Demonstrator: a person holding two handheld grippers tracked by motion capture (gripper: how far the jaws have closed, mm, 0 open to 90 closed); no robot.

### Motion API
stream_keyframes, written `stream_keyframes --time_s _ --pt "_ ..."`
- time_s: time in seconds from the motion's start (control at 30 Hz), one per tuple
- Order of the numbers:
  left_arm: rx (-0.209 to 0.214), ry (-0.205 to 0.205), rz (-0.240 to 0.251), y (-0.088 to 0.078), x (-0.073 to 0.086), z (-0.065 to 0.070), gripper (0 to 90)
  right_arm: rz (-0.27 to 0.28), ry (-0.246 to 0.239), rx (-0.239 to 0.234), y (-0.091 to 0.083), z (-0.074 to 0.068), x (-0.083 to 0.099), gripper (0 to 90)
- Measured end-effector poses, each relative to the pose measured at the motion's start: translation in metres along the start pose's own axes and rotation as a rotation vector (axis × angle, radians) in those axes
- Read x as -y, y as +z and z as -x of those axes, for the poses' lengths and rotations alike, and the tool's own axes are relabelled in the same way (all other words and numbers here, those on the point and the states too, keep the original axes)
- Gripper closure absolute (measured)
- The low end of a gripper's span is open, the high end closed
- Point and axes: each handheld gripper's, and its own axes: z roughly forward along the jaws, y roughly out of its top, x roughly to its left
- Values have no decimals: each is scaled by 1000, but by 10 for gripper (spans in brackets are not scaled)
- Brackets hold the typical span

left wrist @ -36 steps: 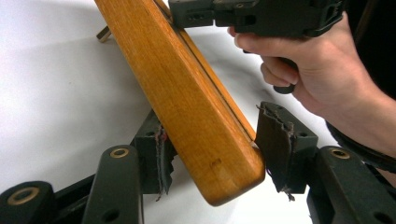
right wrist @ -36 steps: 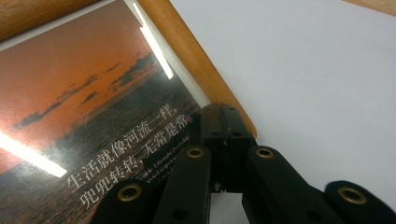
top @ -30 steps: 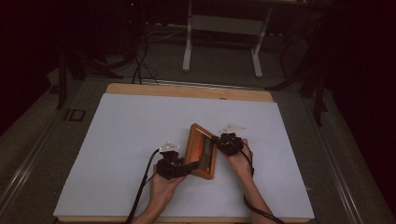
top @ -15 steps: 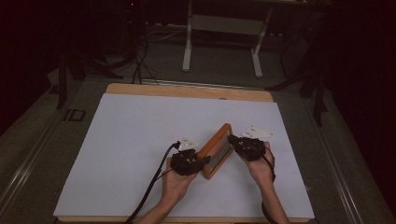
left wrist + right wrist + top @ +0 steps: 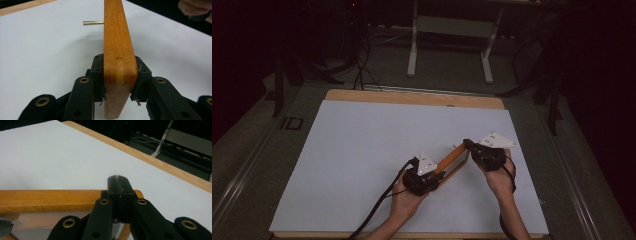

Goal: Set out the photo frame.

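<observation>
Gripping wooden frame (image 5: 451,161) edgewise, both claws clamped.

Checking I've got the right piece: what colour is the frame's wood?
Warm orange-brown, with visible grain, on the wooden frame; it shows best in the left gripper view.

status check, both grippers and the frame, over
Left gripper clamped on the wooden frame edge, jaws just closed on it. Right gripper shut at the frame's far corner. Frame up on edge over the white table. Nothing in the way.
</observation>
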Motion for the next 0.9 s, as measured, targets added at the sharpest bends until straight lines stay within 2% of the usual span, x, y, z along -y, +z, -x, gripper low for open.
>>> stream_keyframes --time_s 0.03,0.07,0.13,0.27,0.37,0.4,0.43,0.53,0.67,0.7,0.77,0.9 --pt "63 -44 36 1 4 -5 633 3 3 -8 1 0 0 898" --pt "63 -44 36 1 4 -5 597 3 3 -9 1 -1 0 898" --pt "92 -71 33 7 13 -8 561 8 6 -11 1 -1 1 898" --pt "111 -66 18 15 23 -6 543 22 24 -19 0 1 4 899" --pt "101 -53 4 20 27 -4 528 26 31 -21 -1 1 4 899" --pt "77 -46 1 24 32 -4 567 30 40 -23 -1 1 5 898" --pt "77 -46 1 24 32 -4 613 32 40 -23 -1 1 5 897" --pt "49 -6 12 23 31 -7 660 29 30 -22 -3 1 5 874" --pt "74 -40 5 21 30 -19 689 12 13 -25 -8 -1 4 781" --pt "74 -40 5 21 30 -19 689 12 13 -25 -8 -1 4 781" --pt "82 -41 0 21 28 -21 690 -4 -6 -43 -13 -3 3 715" --pt "95 -32 -13 16 20 -26 691 -9 -31 -61 -18 -3 2 678"
